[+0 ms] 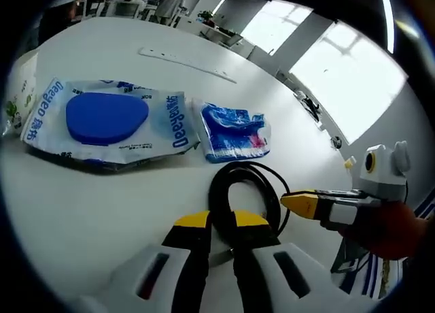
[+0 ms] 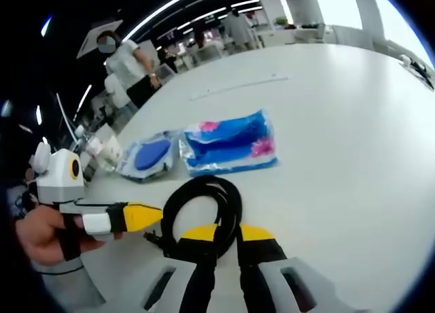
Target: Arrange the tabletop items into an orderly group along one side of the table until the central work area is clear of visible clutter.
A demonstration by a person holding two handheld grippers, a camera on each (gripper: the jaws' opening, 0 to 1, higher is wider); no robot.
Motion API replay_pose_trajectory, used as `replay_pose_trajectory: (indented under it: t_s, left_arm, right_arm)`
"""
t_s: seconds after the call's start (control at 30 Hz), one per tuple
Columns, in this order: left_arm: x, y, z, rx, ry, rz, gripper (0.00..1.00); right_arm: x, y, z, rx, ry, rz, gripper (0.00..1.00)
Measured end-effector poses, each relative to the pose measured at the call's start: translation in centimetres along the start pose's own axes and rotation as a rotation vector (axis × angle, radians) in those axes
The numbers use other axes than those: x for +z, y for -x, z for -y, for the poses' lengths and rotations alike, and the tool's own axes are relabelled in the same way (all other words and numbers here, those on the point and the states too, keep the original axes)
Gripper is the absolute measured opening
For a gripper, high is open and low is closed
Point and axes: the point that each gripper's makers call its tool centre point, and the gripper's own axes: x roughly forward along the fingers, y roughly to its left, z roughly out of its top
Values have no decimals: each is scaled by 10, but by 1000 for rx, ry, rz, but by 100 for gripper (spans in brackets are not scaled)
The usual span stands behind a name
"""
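Note:
A coiled black cable (image 1: 238, 173) lies on the white table (image 1: 81, 211). My left gripper (image 1: 222, 221) has its yellow-tipped jaws closed around the coil's near strand. My right gripper (image 1: 299, 203), held by a hand, comes in from the right and touches the coil's other side. In the right gripper view the cable (image 2: 204, 190) runs between the jaws of my right gripper (image 2: 228, 233), and my left gripper (image 2: 146, 216) meets the coil from the left. Beyond the coil lie a blue tissue pack (image 1: 234, 130) (image 2: 228, 143) and a wipes packet (image 1: 105, 119) (image 2: 151, 155).
A thin white strip (image 1: 187, 62) (image 2: 238, 86) lies further back on the table. A small box (image 1: 17, 95) stands beside the wipes packet. People stand by desks in the background (image 2: 129, 61). Bare tabletop stretches to the right (image 2: 353, 136).

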Motion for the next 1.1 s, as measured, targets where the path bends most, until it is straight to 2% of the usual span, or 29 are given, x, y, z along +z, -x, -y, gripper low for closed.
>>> replay_pose_trajectory:
  t_s: [0.2, 0.37, 0.83, 1.1]
  left_arm:
    - [-1, -2, 1, 4, -7, -1, 5]
    - [-2, 6, -5, 21, -23, -2, 4]
    - [-3, 25, -26, 50, 27, 13, 4]
    - [0, 35, -31, 58, 31, 31, 5]
  right_arm:
    - [-1, -5, -6, 11, 5, -12, 4]
    - [0, -10, -15, 26, 25, -16, 4]
    - [-2, -20, -43, 66, 56, -32, 4]
    - [-2, -19, -46, 66, 75, -41, 4]
